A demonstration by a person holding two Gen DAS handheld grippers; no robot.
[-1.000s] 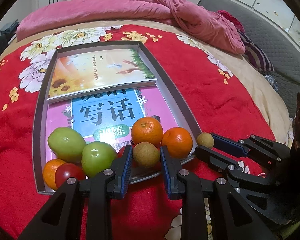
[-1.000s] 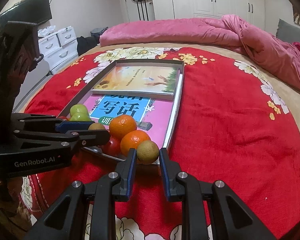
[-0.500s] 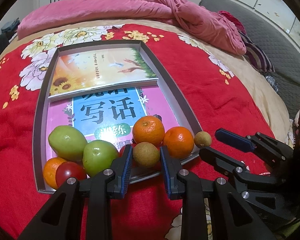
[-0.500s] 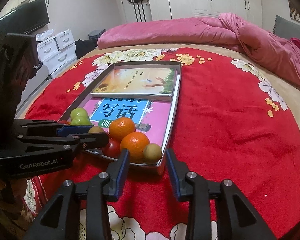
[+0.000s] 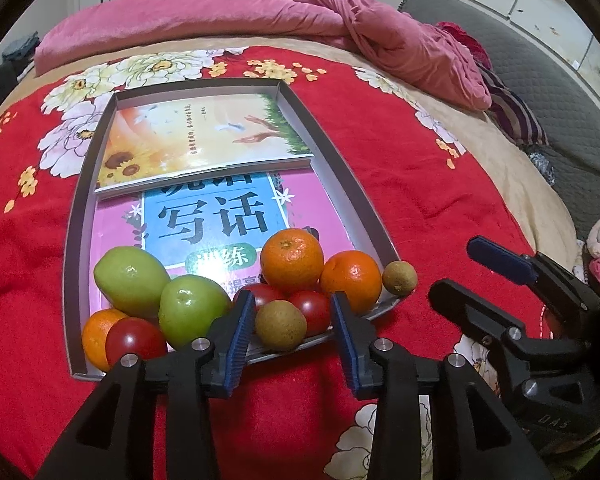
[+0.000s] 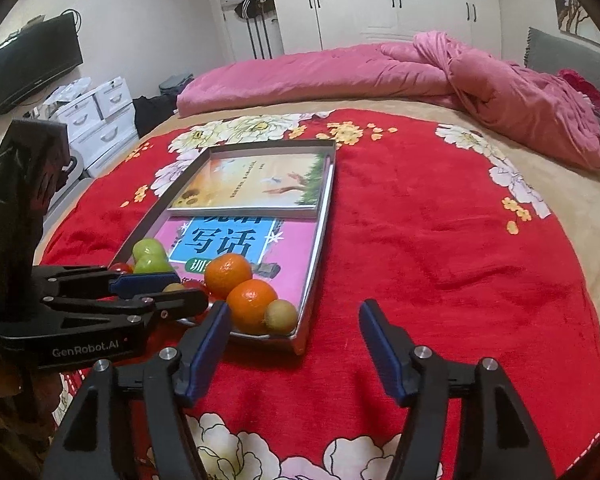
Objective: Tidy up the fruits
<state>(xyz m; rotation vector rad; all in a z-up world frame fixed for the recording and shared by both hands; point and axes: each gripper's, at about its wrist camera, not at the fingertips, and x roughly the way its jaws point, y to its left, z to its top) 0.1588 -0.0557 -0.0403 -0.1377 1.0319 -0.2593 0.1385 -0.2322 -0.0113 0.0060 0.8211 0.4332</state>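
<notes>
A grey tray [image 5: 340, 152] on the bed holds several fruits at its near end: green ones [image 5: 132, 280], oranges [image 5: 292, 260] and tomatoes [image 5: 136, 340]. My left gripper [image 5: 294, 340] reaches over the near rim. Its jaws are opening around a brown kiwi-like fruit [image 5: 281, 325], which rests among the tomatoes with a gap on its right side. A second brown fruit [image 6: 281, 315] lies in the tray's near right corner. My right gripper [image 6: 294, 320] hangs just short of it, jaws opening, with nothing pressed between the pads.
Two books [image 5: 204, 140] fill the rest of the tray. A red flowered blanket [image 6: 440, 260] covers the bed, and a pink quilt [image 6: 380, 72] is bunched along the far side. White drawers [image 6: 100, 116] and a television [image 6: 28, 64] stand to the left.
My right gripper let go of its brown fruit in the tray's corner, opened wide and drew back. My left gripper's jaws parted from the other brown fruit, which stays in the tray.
</notes>
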